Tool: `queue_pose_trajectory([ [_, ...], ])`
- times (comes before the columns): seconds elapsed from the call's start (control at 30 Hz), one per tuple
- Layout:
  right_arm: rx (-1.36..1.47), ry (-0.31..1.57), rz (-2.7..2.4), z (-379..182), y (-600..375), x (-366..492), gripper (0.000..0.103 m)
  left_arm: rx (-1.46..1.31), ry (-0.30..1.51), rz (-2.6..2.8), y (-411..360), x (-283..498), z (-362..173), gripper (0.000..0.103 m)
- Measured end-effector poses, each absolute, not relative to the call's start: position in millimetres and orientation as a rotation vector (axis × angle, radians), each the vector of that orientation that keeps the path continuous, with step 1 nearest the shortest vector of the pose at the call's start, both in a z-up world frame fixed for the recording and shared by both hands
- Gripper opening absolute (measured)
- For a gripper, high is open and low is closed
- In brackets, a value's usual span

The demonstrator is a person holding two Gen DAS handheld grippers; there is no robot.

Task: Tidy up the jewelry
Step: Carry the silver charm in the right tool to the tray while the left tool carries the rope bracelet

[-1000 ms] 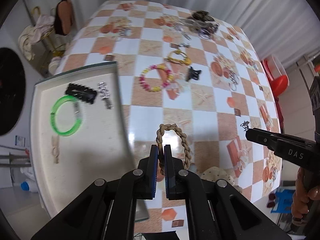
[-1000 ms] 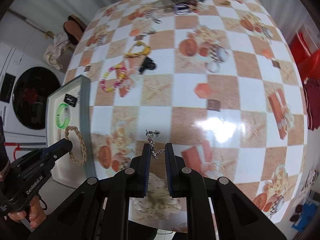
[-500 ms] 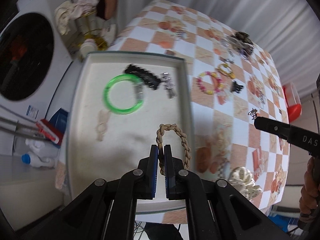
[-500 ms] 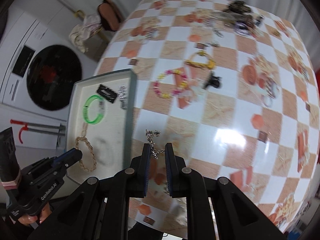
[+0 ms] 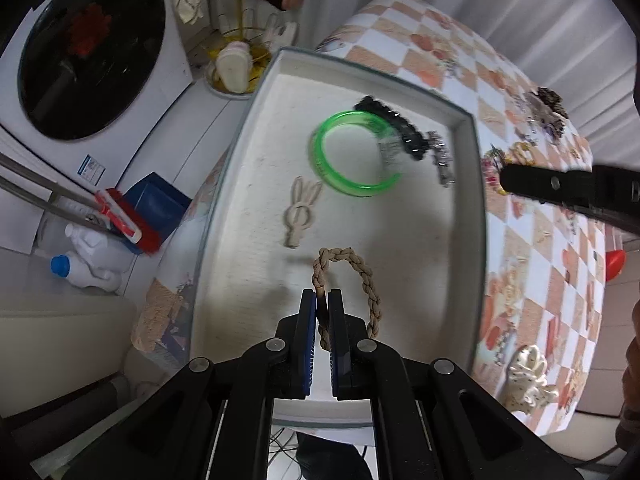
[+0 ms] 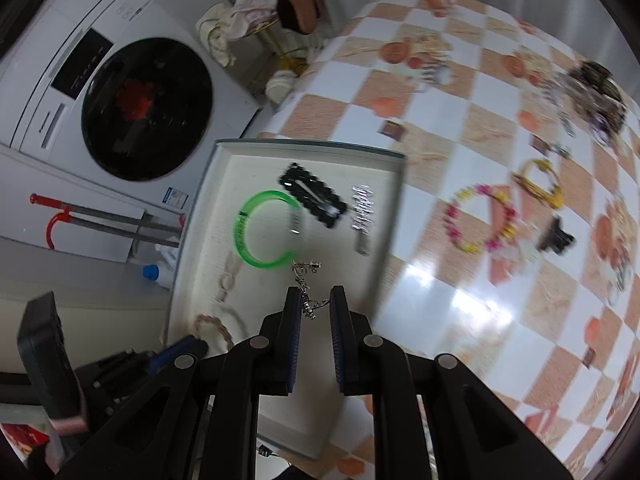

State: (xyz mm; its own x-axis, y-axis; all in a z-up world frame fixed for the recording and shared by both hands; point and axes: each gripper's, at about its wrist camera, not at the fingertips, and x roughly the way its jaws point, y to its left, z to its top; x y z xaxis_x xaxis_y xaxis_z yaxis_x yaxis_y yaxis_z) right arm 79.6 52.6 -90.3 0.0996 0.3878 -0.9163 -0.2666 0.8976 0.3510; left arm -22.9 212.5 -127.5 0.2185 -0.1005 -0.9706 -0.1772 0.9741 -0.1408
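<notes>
My left gripper (image 5: 321, 300) is shut on a tan braided rope bracelet (image 5: 366, 280) and holds it over the near part of the white tray (image 5: 472, 184). My right gripper (image 6: 314, 300) is shut on a thin silver chain (image 6: 305, 280) that dangles over the tray (image 6: 384, 224); it also shows as a black bar at the right of the left wrist view (image 5: 560, 188). In the tray lie a green bangle (image 5: 344, 184), a black hair clip (image 5: 400, 132), a silver clip (image 5: 442, 160) and a beige rabbit-shaped clip (image 5: 300, 216).
On the checkered tablecloth (image 6: 460, 120) lie a pink-and-yellow bead bracelet (image 6: 480, 220), a yellow bracelet (image 6: 538, 180), a black claw clip (image 6: 556, 236) and a heap of dark jewelry (image 6: 596, 84). A cream scrunchie (image 5: 528, 376) lies near the table edge. A washing machine (image 6: 120, 100) stands left.
Both grippers have swung left from over the tablecloth to over the tray, each still holding its piece. The tray now fills the middle of both views.
</notes>
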Motion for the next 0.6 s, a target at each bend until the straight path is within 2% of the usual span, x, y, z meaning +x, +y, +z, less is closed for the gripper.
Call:
queue_pose_trajectory([
  [0.6, 0.021, 1.438, 0.541, -138.3, 130.0, 111.2, 0.016, -0.188, 1.379, 0.137, 216.8, -20.5, -160.4, 0.011],
])
